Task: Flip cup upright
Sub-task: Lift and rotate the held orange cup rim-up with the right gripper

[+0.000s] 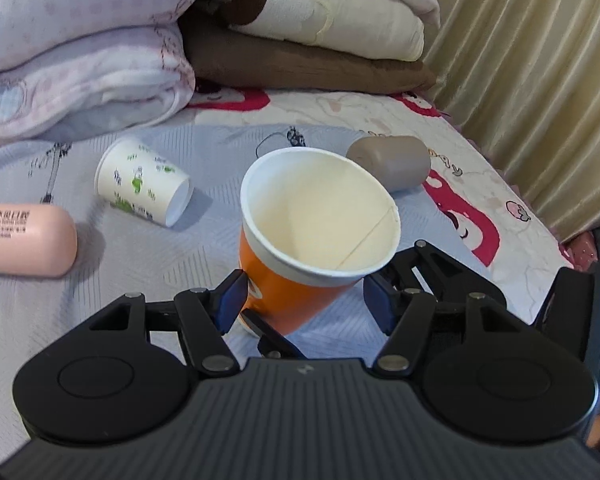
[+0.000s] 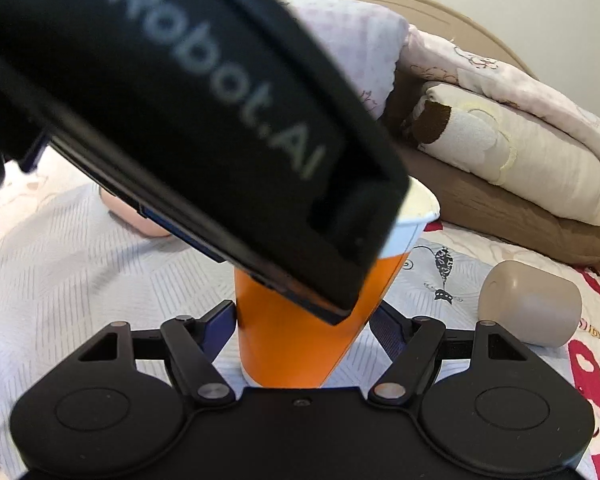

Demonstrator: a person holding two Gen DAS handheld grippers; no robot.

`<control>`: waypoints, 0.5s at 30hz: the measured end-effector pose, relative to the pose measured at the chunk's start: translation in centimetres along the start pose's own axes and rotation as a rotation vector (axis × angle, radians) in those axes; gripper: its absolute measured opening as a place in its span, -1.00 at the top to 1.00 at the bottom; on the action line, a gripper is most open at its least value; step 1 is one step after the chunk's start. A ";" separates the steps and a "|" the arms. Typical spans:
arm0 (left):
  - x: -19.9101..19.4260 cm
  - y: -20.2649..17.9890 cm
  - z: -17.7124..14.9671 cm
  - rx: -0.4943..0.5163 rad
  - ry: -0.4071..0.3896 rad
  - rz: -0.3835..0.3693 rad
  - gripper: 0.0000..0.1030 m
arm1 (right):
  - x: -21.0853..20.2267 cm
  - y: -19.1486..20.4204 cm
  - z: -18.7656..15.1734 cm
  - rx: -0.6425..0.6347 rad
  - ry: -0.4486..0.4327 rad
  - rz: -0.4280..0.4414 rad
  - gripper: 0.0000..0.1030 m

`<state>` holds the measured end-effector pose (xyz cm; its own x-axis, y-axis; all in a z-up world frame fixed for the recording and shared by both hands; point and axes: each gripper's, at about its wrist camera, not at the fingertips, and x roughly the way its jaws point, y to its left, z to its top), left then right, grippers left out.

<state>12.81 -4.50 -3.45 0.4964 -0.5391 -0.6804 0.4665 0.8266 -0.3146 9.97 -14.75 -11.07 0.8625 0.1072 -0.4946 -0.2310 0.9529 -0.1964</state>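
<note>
Left claw (image 1: 304, 300) is spread, its blue pads either side of the orange cup (image 1: 296, 280) without visibly touching it; the right claw (image 2: 304, 328) is spread around the cup's base too. From the left lie a pink case (image 1: 24, 240), then a white cup (image 1: 144, 182) on its side with its base toward the camera, then the orange cup standing on the bed (image 1: 140, 264), mouth up, axis near vertical, leaning slightly right, then a tan case (image 1: 392, 162).
</note>
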 end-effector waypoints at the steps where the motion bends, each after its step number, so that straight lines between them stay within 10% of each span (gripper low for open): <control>1: -0.1 0.1 -0.1 -0.012 0.001 -0.005 -0.20 | 0.1 -0.1 0.0 -0.006 0.002 0.000 -0.51; 15: -1.2 -0.3 -0.8 0.024 0.044 0.015 -0.29 | 0.4 0.2 2.7 0.074 0.087 0.061 -0.77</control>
<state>11.49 -4.01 -3.04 0.4708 -0.5186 -0.7137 0.4770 0.8302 -0.2886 11.48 -13.77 -8.98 0.8045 0.1439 -0.5762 -0.2456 0.9640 -0.1022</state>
